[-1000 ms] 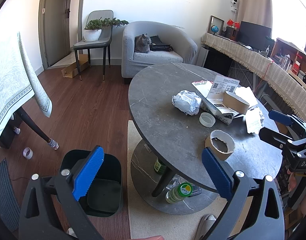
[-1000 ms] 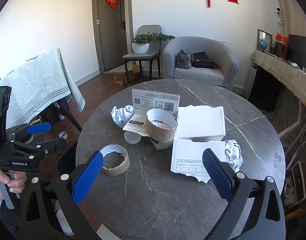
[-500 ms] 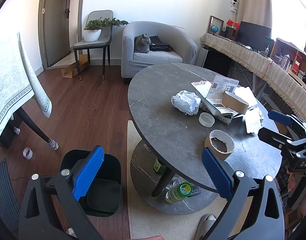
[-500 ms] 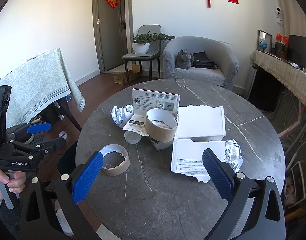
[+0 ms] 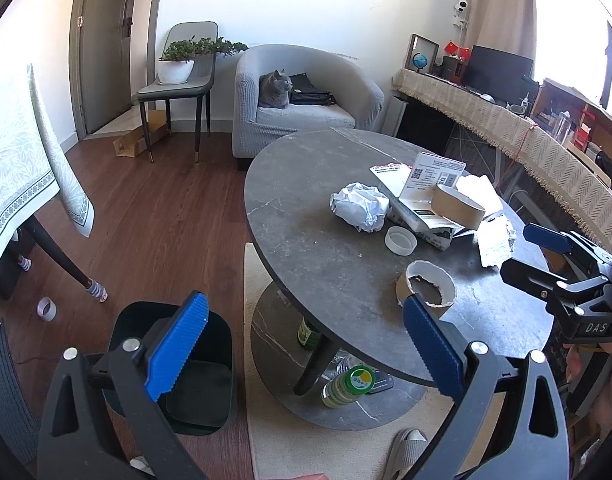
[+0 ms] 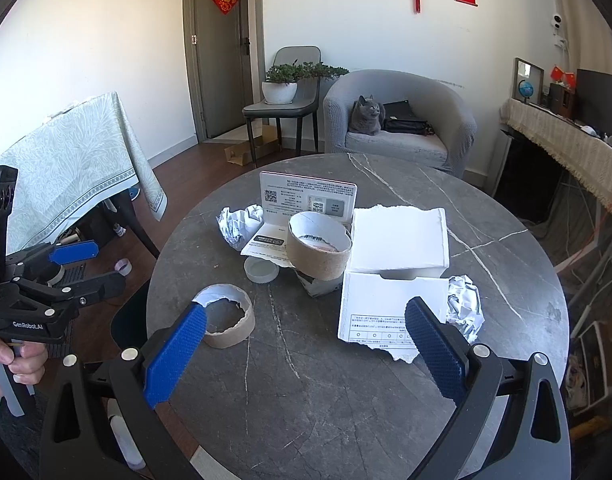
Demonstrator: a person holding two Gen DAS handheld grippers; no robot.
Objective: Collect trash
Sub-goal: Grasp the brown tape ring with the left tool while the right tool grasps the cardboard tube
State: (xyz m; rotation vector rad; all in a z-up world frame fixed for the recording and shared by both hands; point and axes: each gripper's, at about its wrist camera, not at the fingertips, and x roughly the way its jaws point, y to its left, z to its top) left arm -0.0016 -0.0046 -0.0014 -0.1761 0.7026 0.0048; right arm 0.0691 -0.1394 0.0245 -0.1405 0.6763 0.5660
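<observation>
Both grippers spread wide, empty, above littered table (image 6: 346, 400)

Probably a living room: armchair (image 6: 402, 120), cat (image 6: 368, 117), round table (image 6: 346, 360).

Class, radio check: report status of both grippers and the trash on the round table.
Left gripper open, empty, above the bin. Right gripper open, empty, over the table. Cardboard ring nearest, untouched. Nothing blocking.

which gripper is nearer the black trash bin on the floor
Left. The left gripper hangs right above the black trash bin, off the table's edge. The right gripper is over the tabletop, farther away.
</observation>
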